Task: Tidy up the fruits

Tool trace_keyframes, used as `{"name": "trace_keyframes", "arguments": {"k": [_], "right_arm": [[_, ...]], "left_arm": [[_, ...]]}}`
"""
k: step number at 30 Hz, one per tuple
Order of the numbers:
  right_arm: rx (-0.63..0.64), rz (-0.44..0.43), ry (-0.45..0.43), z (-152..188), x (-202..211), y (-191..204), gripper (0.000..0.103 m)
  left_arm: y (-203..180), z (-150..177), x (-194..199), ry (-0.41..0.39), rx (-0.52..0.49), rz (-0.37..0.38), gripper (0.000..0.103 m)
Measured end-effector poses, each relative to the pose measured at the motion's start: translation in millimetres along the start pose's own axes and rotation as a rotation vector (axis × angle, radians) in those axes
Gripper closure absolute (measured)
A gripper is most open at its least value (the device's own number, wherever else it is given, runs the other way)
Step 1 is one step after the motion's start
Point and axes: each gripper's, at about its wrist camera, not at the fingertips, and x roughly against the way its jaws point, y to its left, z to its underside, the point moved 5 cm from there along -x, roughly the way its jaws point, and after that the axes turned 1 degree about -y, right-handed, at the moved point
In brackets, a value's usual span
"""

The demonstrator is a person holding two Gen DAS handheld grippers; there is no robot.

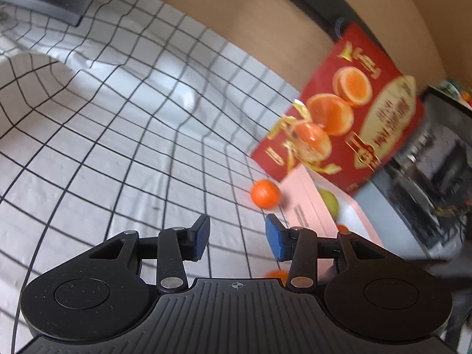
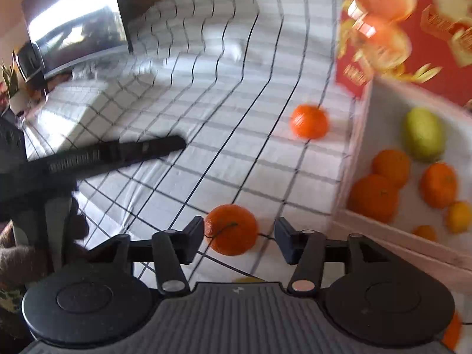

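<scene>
On the checked white cloth [image 2: 206, 94] an orange [image 2: 231, 230] lies between the fingers of my right gripper [image 2: 239, 240]. Its jaws stand wider than the fruit and the right pad is clear of it, so it is open. A second orange [image 2: 309, 121] lies farther off, close to the pale box [image 2: 361, 147]. Inside the box are several oranges [image 2: 373, 197] and a green fruit [image 2: 424, 134]. My left gripper [image 1: 237, 237] hangs open over bare cloth with nothing in it. An orange [image 1: 264, 193] sits ahead of it to the right, beside the pink-sided box [image 1: 306, 206].
The red lid [image 1: 348, 112] printed with orange halves stands up behind the box. A dark screen [image 2: 76, 20] is at the far left of the cloth, with a potted plant [image 2: 11, 82] beside it. A black ribbed bar [image 2: 118, 153] reaches in from the left.
</scene>
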Motion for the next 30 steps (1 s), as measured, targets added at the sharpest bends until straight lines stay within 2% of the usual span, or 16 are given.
{"name": "trace_keyframes", "arguments": {"k": [2,4,7,10,16,20,23,26,30], "right_arm": [[0.021,0.047,-0.07,6,25,-6,0.033],[0.042,0.097,-0.127,18,50,-13,0.029],[0.052,0.182,-0.173,39,74,-27,0.028],[0.054,0.267,-0.225,64,90,-42,0.025],[0.055,0.395,-0.296,109,89,-65,0.025],[0.07,0.426,-0.304,124,76,-71,0.025],[0.089,0.451,-0.314,129,69,-72,0.023],[0.083,0.451,-0.313,131,67,-76,0.023],[0.017,0.414,-0.321,132,70,-85,0.021]], "left_arm": [[-5,5,7,-0.006,-0.022,0.008,0.057],[-12,11,14,-0.019,-0.052,0.015,0.057],[-29,19,18,-0.026,-0.119,0.023,0.057],[-54,29,20,-0.021,-0.228,0.03,0.057],[-108,59,27,-0.01,-0.459,0.088,0.057],[-136,86,28,-0.005,-0.636,0.072,0.057],[-148,101,24,0.01,-0.718,0.051,0.055],[-151,107,19,-0.014,-0.763,0.003,0.053],[-146,102,14,-0.022,-0.737,-0.03,0.051]]}}
